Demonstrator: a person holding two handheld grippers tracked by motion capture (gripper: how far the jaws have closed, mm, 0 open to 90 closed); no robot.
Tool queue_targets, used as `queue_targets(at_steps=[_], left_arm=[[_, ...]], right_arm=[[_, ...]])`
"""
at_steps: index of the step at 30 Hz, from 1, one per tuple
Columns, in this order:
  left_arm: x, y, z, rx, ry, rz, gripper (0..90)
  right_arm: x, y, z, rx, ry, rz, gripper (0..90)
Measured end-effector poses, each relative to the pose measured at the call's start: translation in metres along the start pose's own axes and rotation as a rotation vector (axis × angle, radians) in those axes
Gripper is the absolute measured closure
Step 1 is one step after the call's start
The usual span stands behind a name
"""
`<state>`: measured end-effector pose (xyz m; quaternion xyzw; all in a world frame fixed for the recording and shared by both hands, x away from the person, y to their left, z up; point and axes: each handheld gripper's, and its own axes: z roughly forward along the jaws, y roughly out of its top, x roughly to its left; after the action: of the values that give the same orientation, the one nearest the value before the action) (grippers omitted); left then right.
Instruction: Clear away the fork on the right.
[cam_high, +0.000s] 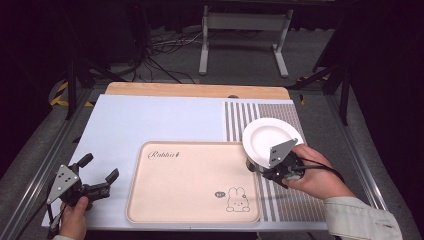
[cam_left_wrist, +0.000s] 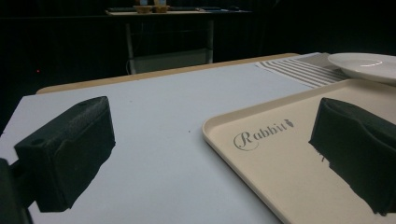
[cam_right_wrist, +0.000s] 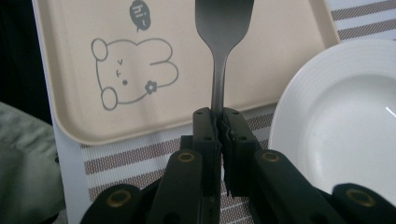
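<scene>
Right gripper clamped on a grey fork's handle, head over the beige tray's near-right corner, white plate at its 3 o'clock; left gripper wide open, holding nothing.

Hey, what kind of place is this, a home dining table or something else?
Probably a lab or recording studio set up as a mock dining spot, not a home. A rabbit-print tray and white plate sit on a staged table, ringed by black curtains, loose floor cables and a metal stand.
</scene>
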<state>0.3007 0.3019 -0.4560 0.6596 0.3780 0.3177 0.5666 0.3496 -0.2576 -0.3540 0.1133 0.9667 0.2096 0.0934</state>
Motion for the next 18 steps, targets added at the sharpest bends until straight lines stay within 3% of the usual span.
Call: queue_targets(at_steps=[4, 11, 18], left_arm=[[0.0, 0.0, 0.0, -0.001, 0.0, 0.002, 0.6], [0.0, 0.0, 0.0, -0.004, 0.0, 0.0, 0.6], [0.0, 0.0, 0.0, -0.002, 0.0, -0.001, 0.5]], right_arm=[[0.005, 0.011, -0.001, -0.01, -0.009, 0.044, 85.6], [0.006, 0.025, 0.0, -0.043, -0.011, 0.2, 85.6], [0.008, 0.036, 0.0, -0.044, -0.025, 0.298, 85.6]])
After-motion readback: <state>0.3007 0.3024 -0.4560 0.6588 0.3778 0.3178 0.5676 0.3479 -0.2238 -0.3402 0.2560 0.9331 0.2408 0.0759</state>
